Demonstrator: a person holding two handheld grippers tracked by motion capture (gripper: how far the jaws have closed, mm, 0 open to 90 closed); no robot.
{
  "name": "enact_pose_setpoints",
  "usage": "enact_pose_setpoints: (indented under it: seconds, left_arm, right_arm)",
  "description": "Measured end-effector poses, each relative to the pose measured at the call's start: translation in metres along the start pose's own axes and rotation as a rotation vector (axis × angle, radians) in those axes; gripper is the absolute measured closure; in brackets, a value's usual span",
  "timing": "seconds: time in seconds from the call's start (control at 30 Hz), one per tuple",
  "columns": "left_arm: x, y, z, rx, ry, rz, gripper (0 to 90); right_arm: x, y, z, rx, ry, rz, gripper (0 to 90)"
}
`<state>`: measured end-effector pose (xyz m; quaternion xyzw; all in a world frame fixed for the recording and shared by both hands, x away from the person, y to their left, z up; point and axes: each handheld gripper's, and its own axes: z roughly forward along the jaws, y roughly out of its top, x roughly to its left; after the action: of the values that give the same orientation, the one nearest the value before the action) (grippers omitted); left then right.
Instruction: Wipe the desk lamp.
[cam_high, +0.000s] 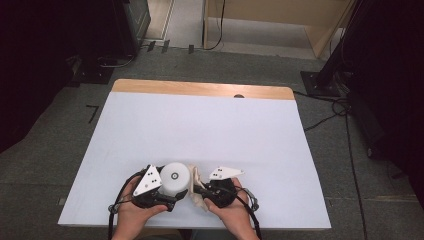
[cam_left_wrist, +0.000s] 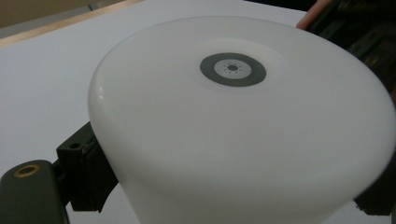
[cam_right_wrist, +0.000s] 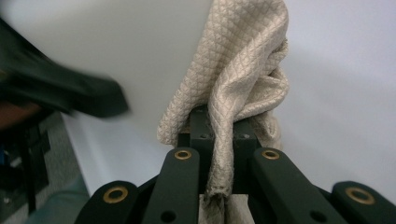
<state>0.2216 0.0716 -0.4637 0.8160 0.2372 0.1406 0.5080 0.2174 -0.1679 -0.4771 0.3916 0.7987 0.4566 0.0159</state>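
Note:
A white round vessel (cam_high: 175, 177) rests bottom up near the table's front edge, a grey ring mark (cam_left_wrist: 232, 69) at the centre of its base. My left gripper (cam_high: 173, 195) is shut on the vessel (cam_left_wrist: 233, 140), one jaw on each side of its wall. A beige quilted cloth (cam_right_wrist: 243, 79) hangs bunched from my right gripper (cam_right_wrist: 218, 126), whose jaws are shut on it. In the high view the cloth (cam_high: 196, 184) touches the vessel's right side, and my right gripper (cam_high: 201, 192) sits just right of it. The vessel's wall (cam_right_wrist: 140, 46) stands behind the cloth.
The table (cam_high: 200, 125) has a white cover with a wooden strip (cam_high: 200, 89) along its far edge. Cables (cam_high: 330, 112) and black stands (cam_high: 320, 82) lie on the grey floor around it. Both hands are close to the table's front edge.

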Motion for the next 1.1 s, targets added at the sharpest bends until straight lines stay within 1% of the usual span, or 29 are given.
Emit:
enact_pose_setpoints:
  seconds: [0.07, 0.1, 0.17, 0.27, 0.3, 0.33, 0.37, 0.4, 0.43, 0.47, 0.5, 0.53, 0.57, 0.6, 0.63, 0.73, 0.8, 0.83, 0.87, 0.93, 1.03, 1.1]
  left_arm:
    - [0.000, 0.000, 0.000, 0.001, 0.001, 0.000, 8.1]
    - [0.000, 0.000, 0.000, 0.001, 0.001, 0.000, 8.1]
    - [-0.001, 0.000, 0.000, -0.004, 0.003, -0.001, 8.1]
    - [-0.001, -0.001, 0.000, -0.010, 0.006, -0.006, 7.7]
    - [-0.003, -0.001, -0.001, -0.011, 0.027, -0.014, 7.6]
    - [-0.006, -0.002, -0.002, -0.021, 0.056, -0.021, 7.2]
    - [-0.010, -0.002, -0.003, -0.028, 0.091, -0.024, 6.6]
    - [-0.013, -0.001, -0.003, -0.028, 0.115, -0.020, 5.6]
    - [-0.015, 0.000, -0.004, -0.026, 0.118, -0.028, 3.4]
    - [-0.016, 0.001, -0.004, -0.026, 0.117, -0.044, 1.4]
    - [-0.018, 0.003, -0.005, -0.029, 0.123, -0.057, 0.4]
    - [-0.018, 0.003, -0.005, -0.029, 0.123, -0.057, 0.0]
    - [-0.021, 0.004, -0.005, -0.031, 0.134, -0.066, 0.0]
    - [-0.025, 0.006, -0.003, -0.027, 0.170, -0.097, 0.0]
    - [-0.027, 0.007, -0.002, -0.026, 0.193, -0.107, 0.0]
    - [-0.034, 0.008, 0.002, -0.010, 0.257, -0.117, 0.0]
    - [-0.036, 0.007, 0.004, 0.016, 0.322, -0.131, 0.0]
    - [-0.036, 0.005, 0.005, 0.012, 0.330, -0.143, 0.5]
    - [-0.036, 0.004, 0.004, 0.009, 0.312, -0.144, 4.6]
    - [-0.035, 0.002, 0.004, 0.005, 0.299, -0.143, 7.5]
    - [-0.034, 0.003, 0.004, 0.009, 0.291, -0.135, 7.9]
    - [-0.032, 0.003, 0.003, 0.012, 0.272, -0.126, 8.1]
  right_arm:
    - [-0.004, -0.006, 0.007, 0.031, -0.001, 0.016, 84.4]
    - [-0.005, -0.006, 0.008, 0.031, 0.007, 0.030, 84.3]
    - [-0.007, -0.005, 0.008, 0.035, 0.013, 0.021, 84.2]
    - [-0.007, -0.004, 0.007, 0.026, 0.008, 0.020, 84.3]
    - [-0.008, -0.004, 0.006, 0.023, 0.006, 0.023, 84.2]
    - [-0.009, -0.004, 0.006, 0.019, 0.005, 0.021, 84.2]
    - [-0.010, -0.004, 0.005, 0.017, 0.003, 0.021, 84.2]
    - [-0.012, -0.004, 0.005, 0.013, 0.002, 0.021, 84.2]
    - [-0.013, -0.003, 0.004, 0.012, -0.002, 0.027, 84.1]
    - [-0.014, -0.003, 0.003, 0.010, -0.006, 0.031, 84.1]
    - [-0.016, -0.003, 0.002, 0.007, -0.008, 0.035, 84.1]
    - [-0.016, -0.003, 0.002, 0.007, -0.008, 0.035, 84.1]
    - [-0.018, -0.003, 0.001, 0.004, -0.011, 0.041, 84.1]
    - [-0.021, -0.002, -0.001, -0.003, -0.020, 0.050, 84.0]
    - [-0.023, -0.002, -0.002, -0.004, -0.020, 0.051, 84.0]
    - [-0.027, -0.002, -0.004, -0.013, -0.027, 0.058, 84.0]
    - [-0.028, -0.003, -0.004, -0.009, -0.029, 0.060, 83.9]
    - [-0.028, -0.003, -0.004, -0.010, -0.029, 0.059, 83.8]
    - [-0.028, -0.003, -0.003, -0.010, -0.030, 0.060, 83.9]
    - [-0.027, -0.003, -0.003, -0.005, -0.030, 0.061, 83.8]
    - [-0.028, -0.003, -0.004, -0.009, -0.033, 0.056, 83.8]
    - [-0.028, -0.003, -0.004, -0.009, -0.033, 0.056, 83.8]
